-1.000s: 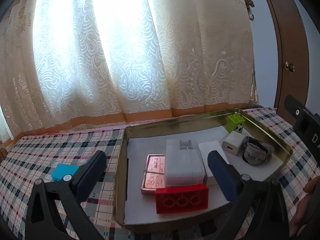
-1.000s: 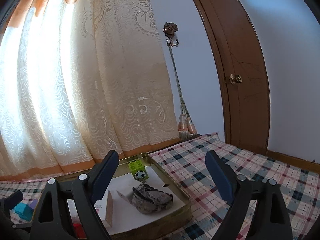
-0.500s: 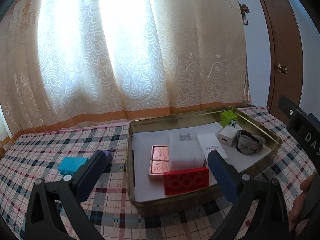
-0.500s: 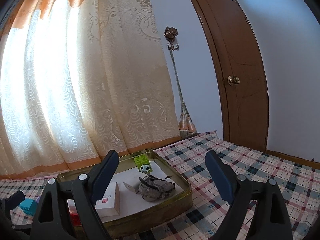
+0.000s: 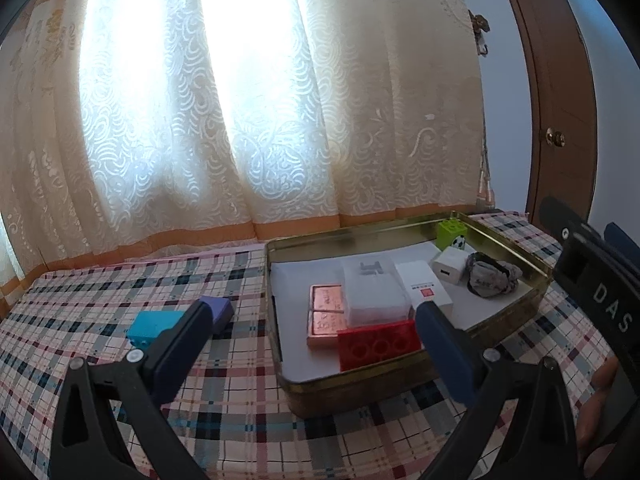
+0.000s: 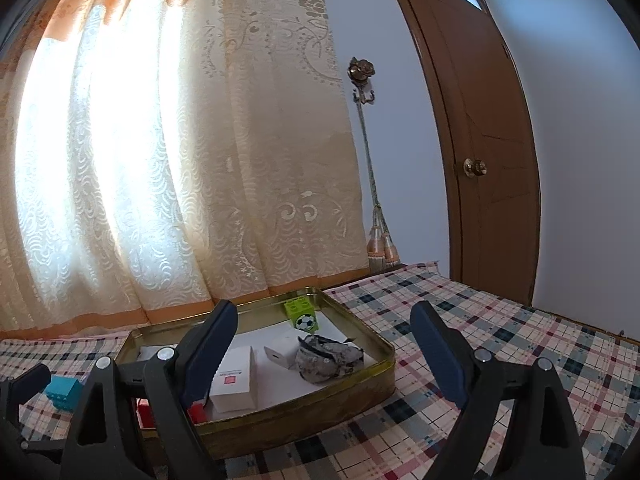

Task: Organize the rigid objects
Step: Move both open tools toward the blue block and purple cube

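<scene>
A gold metal tray (image 5: 404,392) lined with white paper sits on the plaid cloth; it also shows in the right wrist view (image 6: 280,420). In it lie a red brick (image 5: 378,344), a copper bar (image 5: 326,314), a clear plastic box (image 5: 374,292), a white box (image 5: 424,286), a white charger (image 5: 450,266), a green brick (image 5: 452,234) and a grey rock (image 5: 492,278). A cyan block (image 5: 152,326) and a purple block (image 5: 218,310) lie on the cloth left of the tray. My left gripper (image 5: 312,330) is open and empty in front of the tray. My right gripper (image 6: 324,340) is open and empty, above the tray's near right side.
A lace curtain (image 5: 240,100) hangs behind the table. A brown door (image 6: 480,140) stands at the right. The plaid cloth (image 6: 500,340) stretches right of the tray. The right gripper's body (image 5: 600,288) shows at the right of the left wrist view.
Both grippers have drawn back and lowered, so the tray looks smaller and farther. The purple block has come into view beside the cyan block. Both stay open.
</scene>
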The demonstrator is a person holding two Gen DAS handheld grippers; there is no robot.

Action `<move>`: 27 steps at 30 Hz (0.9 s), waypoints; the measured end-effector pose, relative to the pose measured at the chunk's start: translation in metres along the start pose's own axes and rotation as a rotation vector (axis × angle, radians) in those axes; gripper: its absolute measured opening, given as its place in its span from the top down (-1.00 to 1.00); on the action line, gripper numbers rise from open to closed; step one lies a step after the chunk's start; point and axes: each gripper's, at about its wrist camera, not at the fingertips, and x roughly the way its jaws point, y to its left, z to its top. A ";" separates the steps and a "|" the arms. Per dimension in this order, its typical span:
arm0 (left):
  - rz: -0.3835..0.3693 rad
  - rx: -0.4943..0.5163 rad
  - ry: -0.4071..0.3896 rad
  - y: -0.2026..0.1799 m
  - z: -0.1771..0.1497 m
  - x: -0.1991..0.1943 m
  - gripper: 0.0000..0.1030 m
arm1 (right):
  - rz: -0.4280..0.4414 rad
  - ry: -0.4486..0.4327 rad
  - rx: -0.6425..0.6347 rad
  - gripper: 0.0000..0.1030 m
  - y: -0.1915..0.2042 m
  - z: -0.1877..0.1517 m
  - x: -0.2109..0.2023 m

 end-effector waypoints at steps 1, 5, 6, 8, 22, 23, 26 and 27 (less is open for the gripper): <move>0.003 -0.005 0.004 0.003 0.000 0.000 -0.99 | 0.003 -0.003 -0.007 -0.75 0.002 0.000 -0.001; 0.019 -0.013 0.007 0.011 -0.001 0.001 -0.99 | 0.026 -0.008 -0.018 -0.75 0.008 -0.001 -0.004; 0.026 -0.011 0.009 0.013 -0.001 0.001 -0.99 | 0.033 -0.007 -0.016 -0.75 0.009 -0.002 -0.004; 0.040 -0.010 0.013 0.018 -0.001 0.002 -0.99 | 0.045 -0.005 -0.013 -0.75 0.013 -0.003 -0.005; 0.157 -0.077 0.034 0.076 -0.004 0.011 -0.99 | 0.127 0.046 -0.009 -0.75 0.053 -0.011 -0.003; 0.165 -0.080 0.036 0.081 -0.004 0.012 -0.99 | 0.136 0.053 -0.016 -0.75 0.059 -0.012 -0.002; 0.182 -0.092 0.041 0.093 -0.005 0.014 -0.99 | 0.150 0.057 -0.044 -0.75 0.074 -0.015 -0.001; 0.187 -0.096 0.042 0.098 -0.005 0.014 -0.99 | 0.159 0.053 -0.049 -0.75 0.079 -0.015 -0.002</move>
